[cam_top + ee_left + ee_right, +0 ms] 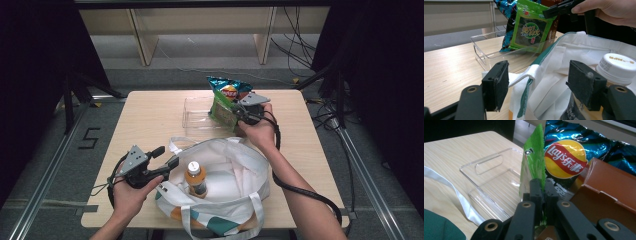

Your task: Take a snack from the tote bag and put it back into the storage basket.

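Green seaweed packet (533,157) — your right gripper (543,185) has its jaws clamped on its edge, above the clear tray (196,116); your left gripper (537,83) gapes wide at the bag's rim (534,72).

The blue chip bag (571,152) carries a red-and-yellow "Lay's" logo with Chinese characters. The green packet (532,27) bears yellow Chinese characters. A black "5" (90,138) marks the floor.

Bottle (195,177) blocks bag (235,200) left; right half free.
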`<action>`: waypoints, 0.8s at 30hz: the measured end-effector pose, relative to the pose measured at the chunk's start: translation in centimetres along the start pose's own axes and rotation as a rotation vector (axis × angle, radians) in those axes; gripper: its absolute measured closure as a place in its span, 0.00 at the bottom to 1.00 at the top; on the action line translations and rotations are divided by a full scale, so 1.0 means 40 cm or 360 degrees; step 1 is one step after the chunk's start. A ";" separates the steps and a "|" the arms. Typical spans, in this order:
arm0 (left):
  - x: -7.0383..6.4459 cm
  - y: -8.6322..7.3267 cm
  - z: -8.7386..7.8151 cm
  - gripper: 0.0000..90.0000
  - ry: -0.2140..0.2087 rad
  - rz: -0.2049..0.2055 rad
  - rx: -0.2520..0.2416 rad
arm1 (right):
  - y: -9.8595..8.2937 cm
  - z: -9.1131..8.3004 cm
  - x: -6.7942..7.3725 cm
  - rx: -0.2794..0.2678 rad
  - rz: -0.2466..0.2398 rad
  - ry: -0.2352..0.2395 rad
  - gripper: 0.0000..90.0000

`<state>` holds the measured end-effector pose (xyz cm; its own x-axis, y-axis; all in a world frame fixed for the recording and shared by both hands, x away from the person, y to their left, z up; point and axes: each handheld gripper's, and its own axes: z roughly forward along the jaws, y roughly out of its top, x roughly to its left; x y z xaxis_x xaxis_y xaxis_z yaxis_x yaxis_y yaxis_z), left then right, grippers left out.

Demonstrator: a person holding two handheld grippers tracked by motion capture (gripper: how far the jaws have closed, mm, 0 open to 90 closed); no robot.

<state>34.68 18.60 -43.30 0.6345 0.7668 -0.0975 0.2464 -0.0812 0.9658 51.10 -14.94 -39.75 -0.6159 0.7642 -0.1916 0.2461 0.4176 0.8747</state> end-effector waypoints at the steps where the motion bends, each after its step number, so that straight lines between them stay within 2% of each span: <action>1: 0.000 0.000 0.000 0.36 0.0000 0.0000 0.0000 | -0.002 0.002 0.004 0.0014 0.0038 0.0021 0.99; 2: 0.000 0.000 0.000 0.36 0.0000 -0.0001 0.0001 | -0.004 0.002 0.003 0.0026 0.0043 0.0015 0.99; 3: 0.000 0.000 0.000 0.36 0.0000 -0.0002 0.0001 | -0.005 0.006 0.001 0.0028 0.0015 0.0016 0.98; 6: 0.000 0.000 0.000 0.36 -0.0001 -0.0001 0.0002 | -0.012 0.012 0.002 0.0046 0.0034 0.0013 0.98; 7: 0.000 0.000 0.000 0.36 -0.0001 -0.0002 0.0002 | -0.013 0.013 -0.001 0.0051 0.0008 0.0020 0.98; 9: 0.001 -0.001 0.002 0.36 -0.0011 -0.0005 -0.0010 | -0.018 0.014 0.005 0.0074 0.0062 0.0028 0.98; 10: 0.001 -0.001 0.002 0.36 -0.0009 -0.0004 -0.0008 | -0.019 0.017 0.002 0.0064 0.0036 0.0019 0.98; 12: 0.000 0.000 0.000 0.36 -0.0001 -0.0001 0.0002 | -0.021 0.019 0.001 0.0064 0.0034 0.0020 0.97; 13: 0.000 0.000 0.000 0.36 -0.0001 -0.0001 0.0002 | -0.022 0.019 -0.002 0.0064 0.0000 0.0021 0.97; 14: 0.000 0.000 0.000 0.36 -0.0002 -0.0002 0.0000 | -0.022 0.017 0.001 0.0079 0.0060 0.0011 0.97; 19: 0.000 0.001 -0.001 0.36 -0.0001 -0.0001 -0.0003 | -0.024 0.017 -0.001 0.0094 0.0065 0.0029 0.94; 20: 0.000 0.001 -0.001 0.36 -0.0002 -0.0001 -0.0003 | -0.024 0.018 -0.002 0.0084 0.0055 0.0026 0.93; 22: 0.000 0.000 0.000 0.36 -0.0002 0.0000 0.0000 | -0.024 0.018 0.001 0.0071 0.0083 0.0013 0.92; 24: 0.000 0.000 0.000 0.36 -0.0002 0.0004 -0.0001 | -0.024 0.018 0.000 0.0075 0.0068 0.0002 0.91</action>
<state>34.68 18.62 -43.28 0.6361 0.7657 -0.0953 0.2445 -0.0829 0.9661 51.40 -14.98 -40.89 -0.6051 0.7812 -0.1538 0.3074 0.4074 0.8600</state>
